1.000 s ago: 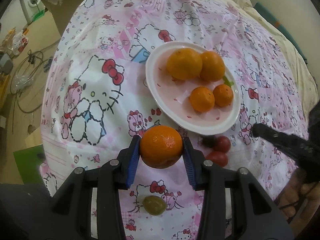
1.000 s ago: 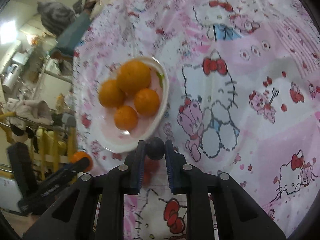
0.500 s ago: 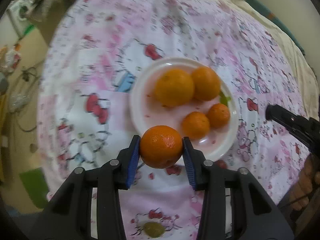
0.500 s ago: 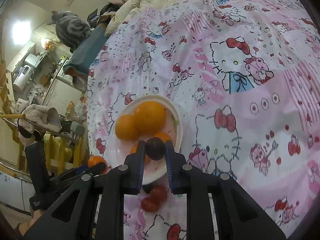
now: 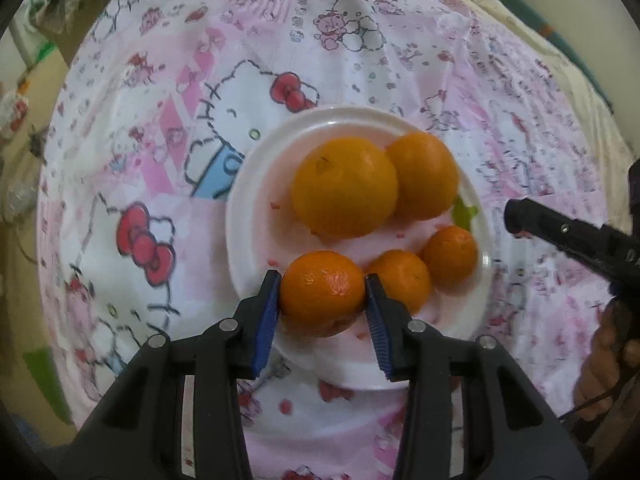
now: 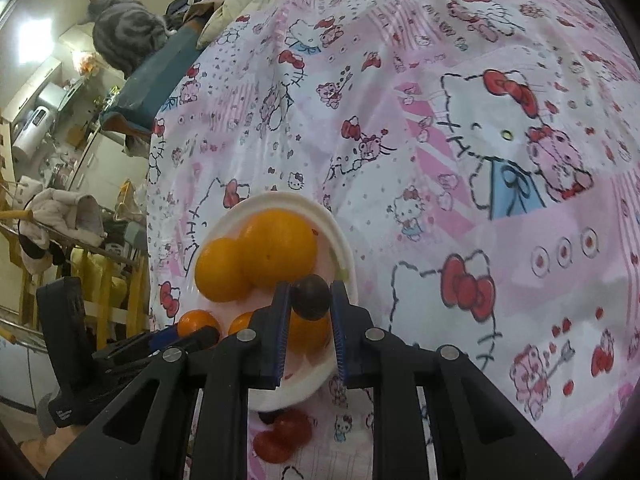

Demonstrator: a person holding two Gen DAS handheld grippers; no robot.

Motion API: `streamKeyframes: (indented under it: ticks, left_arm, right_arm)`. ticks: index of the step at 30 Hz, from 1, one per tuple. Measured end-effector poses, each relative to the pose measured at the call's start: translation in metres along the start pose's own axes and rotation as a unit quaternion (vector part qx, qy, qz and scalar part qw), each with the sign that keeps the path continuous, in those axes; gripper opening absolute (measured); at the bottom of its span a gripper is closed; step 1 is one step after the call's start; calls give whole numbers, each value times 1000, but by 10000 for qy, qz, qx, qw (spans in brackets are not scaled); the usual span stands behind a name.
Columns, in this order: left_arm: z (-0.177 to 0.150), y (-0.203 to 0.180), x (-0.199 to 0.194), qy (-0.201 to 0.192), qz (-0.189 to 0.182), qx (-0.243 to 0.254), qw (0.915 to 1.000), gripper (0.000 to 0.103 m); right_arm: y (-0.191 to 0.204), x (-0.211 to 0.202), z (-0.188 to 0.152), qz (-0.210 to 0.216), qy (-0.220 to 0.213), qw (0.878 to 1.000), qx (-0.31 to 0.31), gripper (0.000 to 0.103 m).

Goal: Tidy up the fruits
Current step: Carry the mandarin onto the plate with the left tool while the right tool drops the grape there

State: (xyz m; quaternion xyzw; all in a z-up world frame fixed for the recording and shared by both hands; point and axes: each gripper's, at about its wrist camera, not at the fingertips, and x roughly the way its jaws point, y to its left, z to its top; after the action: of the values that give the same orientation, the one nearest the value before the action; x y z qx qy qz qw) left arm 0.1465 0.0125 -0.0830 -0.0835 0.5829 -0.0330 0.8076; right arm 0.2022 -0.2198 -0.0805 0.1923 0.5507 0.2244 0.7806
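Observation:
A white plate (image 5: 256, 184) on the cartoon-print pink cloth holds two large oranges (image 5: 344, 188) and two small ones (image 5: 450, 254). My left gripper (image 5: 322, 285) is shut on a small orange (image 5: 322, 300), held over the plate's near edge. In the right wrist view, my right gripper (image 6: 310, 294) is shut on a small dark round fruit (image 6: 311, 298) above the plate (image 6: 340, 240), close to the large oranges (image 6: 276, 248). Two red tomatoes (image 6: 284, 436) lie on the cloth just below the plate.
A finger (image 5: 560, 234) of the right gripper reaches in from the right of the left wrist view, with a hand behind it. A grey striped cat (image 6: 128, 32) sits at the far left edge of the bed. Cluttered shelves and chairs stand beyond that edge.
Both grippers have moved forward with their fruit and now hang over the plate. The tomatoes and a green fruit have dropped out of the left wrist view.

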Motion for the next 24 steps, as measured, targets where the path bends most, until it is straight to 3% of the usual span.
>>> streamKeyframes:
  ticks: [6, 14, 24]
  left_arm:
    - [1, -2, 5, 67, -25, -39, 10000, 38]
    - [2, -10, 7, 79, 256, 146, 9995, 38]
    - [2, -14, 8, 27, 446, 277, 9986, 39]
  right_arm:
    - [-2, 19, 4, -11, 153, 9999, -33, 21]
    - [-8, 32, -3, -112, 242, 9996, -24, 22]
    - [1, 30, -2, -159, 126, 9996, -206, 24]
